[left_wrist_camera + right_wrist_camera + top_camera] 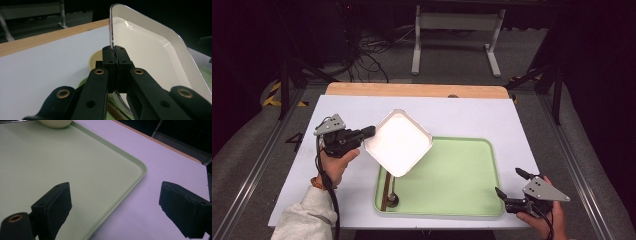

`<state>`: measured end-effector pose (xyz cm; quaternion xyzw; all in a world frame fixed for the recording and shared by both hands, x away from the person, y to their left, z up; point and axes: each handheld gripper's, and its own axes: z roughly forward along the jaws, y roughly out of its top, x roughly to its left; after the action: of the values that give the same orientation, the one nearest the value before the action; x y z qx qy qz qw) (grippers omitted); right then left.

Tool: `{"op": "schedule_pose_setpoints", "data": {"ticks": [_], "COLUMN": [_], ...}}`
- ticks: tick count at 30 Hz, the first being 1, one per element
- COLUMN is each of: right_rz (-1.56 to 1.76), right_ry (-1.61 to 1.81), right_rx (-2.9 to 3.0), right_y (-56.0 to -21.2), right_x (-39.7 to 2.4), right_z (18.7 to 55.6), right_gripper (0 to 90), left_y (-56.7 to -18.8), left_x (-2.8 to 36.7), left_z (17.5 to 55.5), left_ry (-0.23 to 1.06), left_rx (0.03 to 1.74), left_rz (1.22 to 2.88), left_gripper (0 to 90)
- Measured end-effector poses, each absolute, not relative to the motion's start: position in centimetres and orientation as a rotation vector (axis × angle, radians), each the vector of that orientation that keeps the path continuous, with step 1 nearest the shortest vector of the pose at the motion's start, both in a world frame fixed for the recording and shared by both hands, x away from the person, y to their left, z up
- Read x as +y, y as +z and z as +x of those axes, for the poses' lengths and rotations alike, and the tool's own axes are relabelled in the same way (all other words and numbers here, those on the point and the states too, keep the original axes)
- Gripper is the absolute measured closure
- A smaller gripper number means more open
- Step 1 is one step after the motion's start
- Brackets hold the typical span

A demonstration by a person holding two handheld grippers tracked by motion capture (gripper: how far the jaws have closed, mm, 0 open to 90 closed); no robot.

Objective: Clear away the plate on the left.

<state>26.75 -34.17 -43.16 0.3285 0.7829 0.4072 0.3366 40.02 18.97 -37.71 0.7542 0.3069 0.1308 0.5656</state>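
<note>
One white square plate (398,142) was pinched at its rim by my left hand-held gripper (368,132), lifted at frame centre above the green tray (462,175); right hand-held gripper (508,184) spread, idle lower right. Setting down remained, I judged.

glossy white plate (155,57); matt green tray (462,175)

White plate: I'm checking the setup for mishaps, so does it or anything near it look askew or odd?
The white plate is off the table, tilted, its rim pinched by the left gripper above the green tray. Nothing looks spilled or broken.
</note>
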Motion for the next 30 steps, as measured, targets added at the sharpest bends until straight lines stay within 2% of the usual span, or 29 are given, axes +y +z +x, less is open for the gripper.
{"op": "schedule_pose_setpoints", "data": {"ticks": [30], "right_rz": [0.881], "right_ry": [1.052], "right_rx": [2.022], "right_y": [-43.2], "right_x": [-34.7], "right_z": [26.0], "right_gripper": [11.1], "left_y": [-39.0], "left_x": [10.8], "left_z": [39.1], "left_ry": [0.303], "left_rx": [0.520], "left_rz": [2.024], "left_gripper": [88.8]}}
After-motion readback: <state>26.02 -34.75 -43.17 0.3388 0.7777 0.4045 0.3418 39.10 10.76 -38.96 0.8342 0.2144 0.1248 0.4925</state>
